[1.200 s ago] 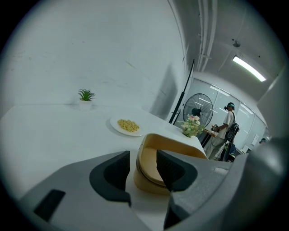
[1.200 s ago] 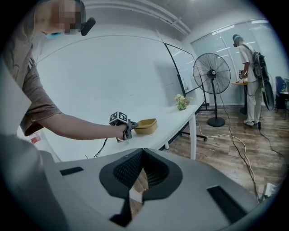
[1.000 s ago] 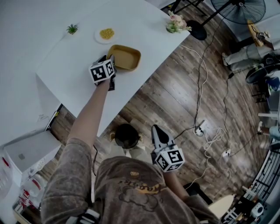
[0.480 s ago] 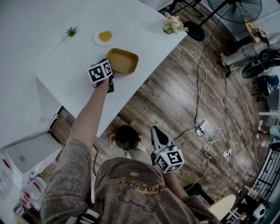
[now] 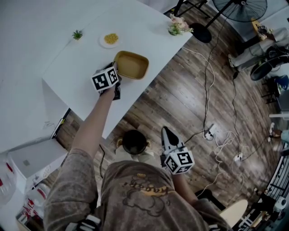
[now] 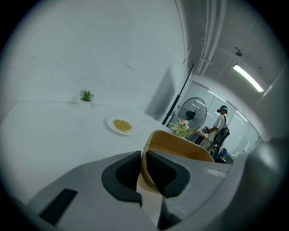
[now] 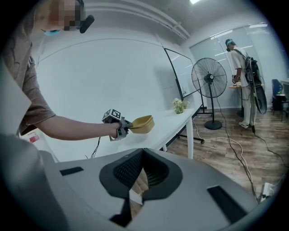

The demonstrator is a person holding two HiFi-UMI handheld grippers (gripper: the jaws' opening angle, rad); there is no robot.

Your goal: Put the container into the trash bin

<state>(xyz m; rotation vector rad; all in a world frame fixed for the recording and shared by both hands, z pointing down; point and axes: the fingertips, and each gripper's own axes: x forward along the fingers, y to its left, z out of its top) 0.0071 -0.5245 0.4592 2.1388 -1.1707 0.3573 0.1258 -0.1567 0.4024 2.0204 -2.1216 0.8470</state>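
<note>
The jaws of the left gripper [image 6: 143,169] are closing, pinching the rim of the tan container [image 5: 132,66] over the table [image 5: 76,63], while those of the right gripper [image 7: 142,176] are pressed together, empty.

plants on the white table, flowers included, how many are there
2. A small green plant stands toward the table's far side, left of the plate; a bunch of flowers sits at the corner nearest the fan. None looks hidden.

The left gripper [image 6: 143,159] is closing its dark-padded jaws on the near rim of a shallow tan plastic container [image 6: 180,146], the rim standing between them. Beyond, on the white counter [image 6: 49,140], sit a round white plate [image 6: 111,122] of yellow food [image 6: 121,125] and a small green potted plant [image 6: 86,96].
</note>
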